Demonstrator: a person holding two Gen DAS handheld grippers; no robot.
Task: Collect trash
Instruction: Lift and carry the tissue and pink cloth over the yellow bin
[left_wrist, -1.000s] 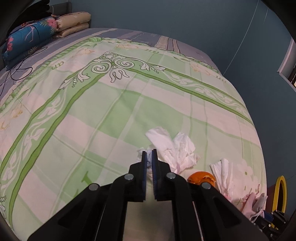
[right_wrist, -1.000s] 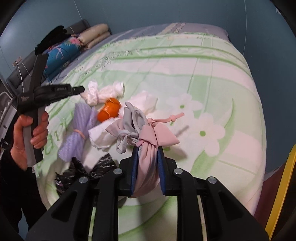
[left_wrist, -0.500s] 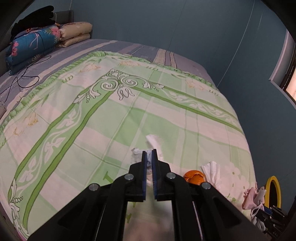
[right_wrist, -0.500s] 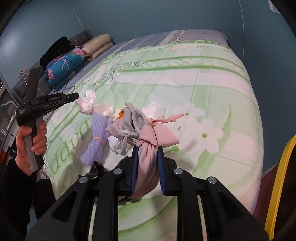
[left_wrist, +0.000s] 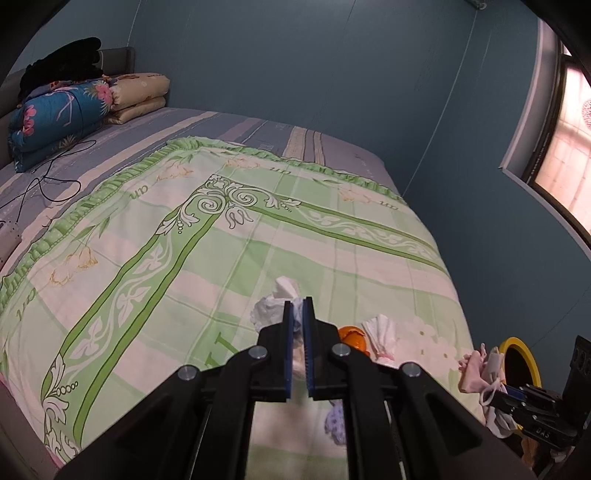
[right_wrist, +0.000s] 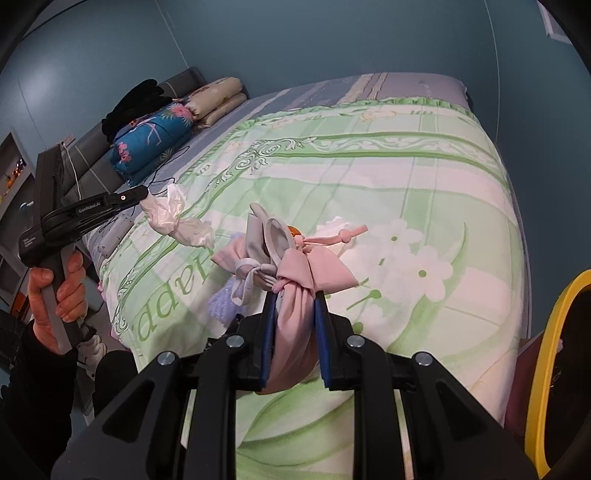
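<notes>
I have both loads in the air now; a second ago the left gripper (left_wrist: 297, 306) sat low among the litter, and since then it has risen, its jaws clamped on the white tissue wad (right_wrist: 177, 221), which the right camera shows dangling clear of the bedspread (left_wrist: 229, 258) at ten o'clock; the right gripper (right_wrist: 293, 299) stays pinched on the pink and grey cloth bundle (right_wrist: 291, 266), as it was, but has drawn back toward the foot of the bed; I judge two pieces are ready to drop, and the carry is the step in hand.

The yellow-rimmed bin (right_wrist: 546, 350) shows at four o'clock in the right view, just off the mattress corner; the same rim sits at four o'clock for the left camera, beside the bundle. Left on the cover near the foot are the orange peel (left_wrist: 352, 336), another white tissue (left_wrist: 382, 332) and a lilac scrap (left_wrist: 335, 424). Room is good over the bed's middle; the wall runs close along the right edge, so I would swing low and short toward the bin.
</notes>
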